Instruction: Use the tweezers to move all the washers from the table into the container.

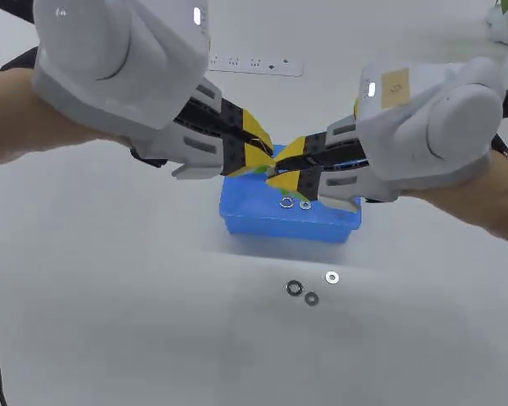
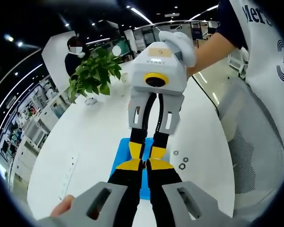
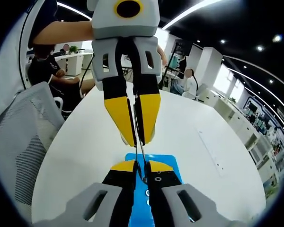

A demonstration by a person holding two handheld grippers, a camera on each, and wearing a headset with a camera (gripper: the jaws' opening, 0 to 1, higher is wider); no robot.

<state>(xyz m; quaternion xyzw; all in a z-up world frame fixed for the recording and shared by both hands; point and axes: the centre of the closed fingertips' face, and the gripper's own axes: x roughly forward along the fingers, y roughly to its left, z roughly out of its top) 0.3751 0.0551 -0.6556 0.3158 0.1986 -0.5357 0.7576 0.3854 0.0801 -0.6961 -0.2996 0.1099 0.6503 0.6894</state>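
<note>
Head view: left tongs [image 1: 262,157] and right tongs [image 1: 279,169] meet tip to tip over the blue container [image 1: 271,223], both pinched on the tweezers [image 3: 139,137]; three washers [image 1: 294,288] lie on the desk [image 1: 110,296] at lower centre, nearer the right tongs.

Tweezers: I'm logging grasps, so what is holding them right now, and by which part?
Both grippers pinch the tweezers: the left gripper along one end, the right gripper at the other. Which end has the tips cannot be told.
</note>
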